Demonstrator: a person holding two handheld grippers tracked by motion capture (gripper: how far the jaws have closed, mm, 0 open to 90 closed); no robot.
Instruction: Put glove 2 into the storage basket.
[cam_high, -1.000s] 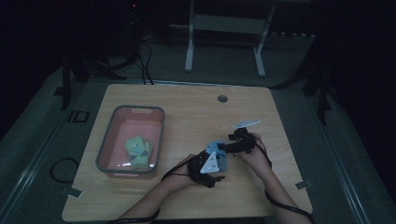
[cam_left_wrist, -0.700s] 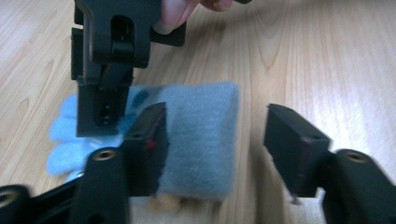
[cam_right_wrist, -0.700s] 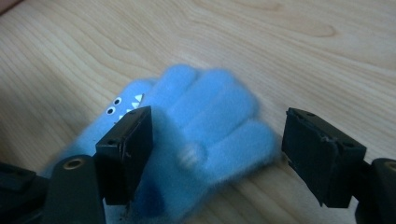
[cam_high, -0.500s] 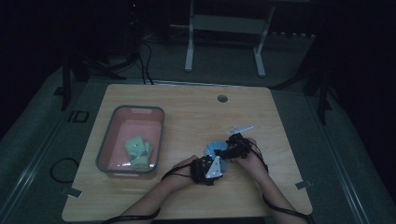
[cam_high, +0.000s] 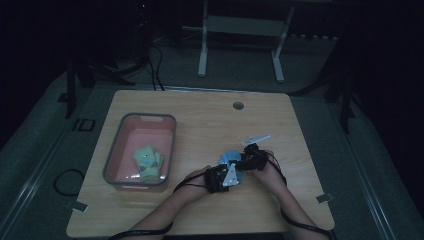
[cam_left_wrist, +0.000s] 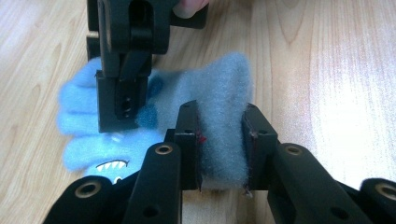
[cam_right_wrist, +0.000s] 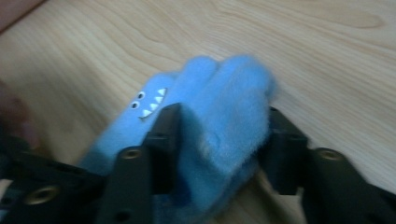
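the left gripper (cam_left_wrist: 222, 140) has just closed its jaws on the fluffy blue monster-face glove (cam_left_wrist: 224, 93); the right gripper (cam_right_wrist: 219, 140), closing, straddles its fingers; the pink plastic bin (cam_high: 172, 145) awaits it.

The high view is very dim, the desk (cam_high: 200, 120) faintly lit amid near-black surroundings, while both gripper views are bright and evenly lit, with pale glare on the wood right of the blue sock (cam_left_wrist: 224, 116), which is soft with motion blur in the right gripper view.
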